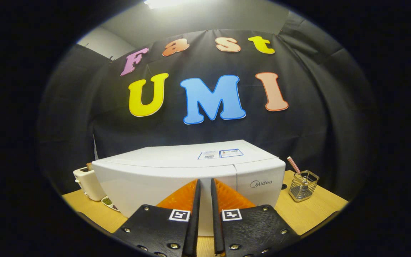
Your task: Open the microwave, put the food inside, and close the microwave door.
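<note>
Gripper view: the gripper [204, 184] is held low over the light wooden worktop [309, 214], pointed straight at the white box-shaped microwave [177, 171]. Its two fingers [194, 200] are drawn nearly together, with only a thin slit between them, and they grasp nothing. The tips sit just in front of the microwave's closed door [145, 187], close to the seam where the door meets the control panel on the right; whether they touch the door cannot be told.

The microwave stands toward the back edge of the worktop, taking up the middle of it, with a pair of stickers [220, 154] on its flat top. At its left side, near the worktop's left edge, stands a cream-coloured toaster [86, 182] with a slice in its slot. Just in front of the toaster, half hidden by the microwave's lower left corner, lies a small plate of greenish food [108, 202]. Toward the right edge of the worktop, apart from the microwave, stands a square wire-mesh metal holder [303, 185] with a pink checked stick [293, 165] leaning out of it.
</note>
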The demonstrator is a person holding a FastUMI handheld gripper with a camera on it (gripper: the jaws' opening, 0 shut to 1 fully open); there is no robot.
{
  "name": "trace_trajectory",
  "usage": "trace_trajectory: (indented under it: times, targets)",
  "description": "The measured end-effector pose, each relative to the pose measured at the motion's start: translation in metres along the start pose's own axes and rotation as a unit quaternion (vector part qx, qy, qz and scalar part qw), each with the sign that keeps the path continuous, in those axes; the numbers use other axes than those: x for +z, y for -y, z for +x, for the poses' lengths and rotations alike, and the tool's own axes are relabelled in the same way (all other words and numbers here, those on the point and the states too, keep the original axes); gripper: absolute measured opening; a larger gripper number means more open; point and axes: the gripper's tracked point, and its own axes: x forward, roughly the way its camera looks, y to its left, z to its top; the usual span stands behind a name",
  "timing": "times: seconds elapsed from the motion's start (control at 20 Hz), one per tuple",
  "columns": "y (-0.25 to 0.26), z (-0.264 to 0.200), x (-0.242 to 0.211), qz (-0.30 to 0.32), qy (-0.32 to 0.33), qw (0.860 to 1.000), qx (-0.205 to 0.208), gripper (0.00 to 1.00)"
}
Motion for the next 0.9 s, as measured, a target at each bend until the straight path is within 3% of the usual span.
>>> trace_trajectory:
  times: [0.15,0.2,0.3,0.35,0.9]
  targets:
    - [-0.006,-0.005,0.000,0.019,-0.007,1.000,0.011,0.18]
    - [-0.010,-0.013,0.000,0.028,-0.009,0.999,0.023,0.23]
    - [-0.018,-0.028,0.004,0.028,-0.020,0.998,0.044,0.68]
    - [-0.017,-0.037,0.010,0.022,-0.022,0.999,0.043,0.99]
    - [-0.006,-0.142,0.174,-0.005,0.049,0.998,0.032,0.99]
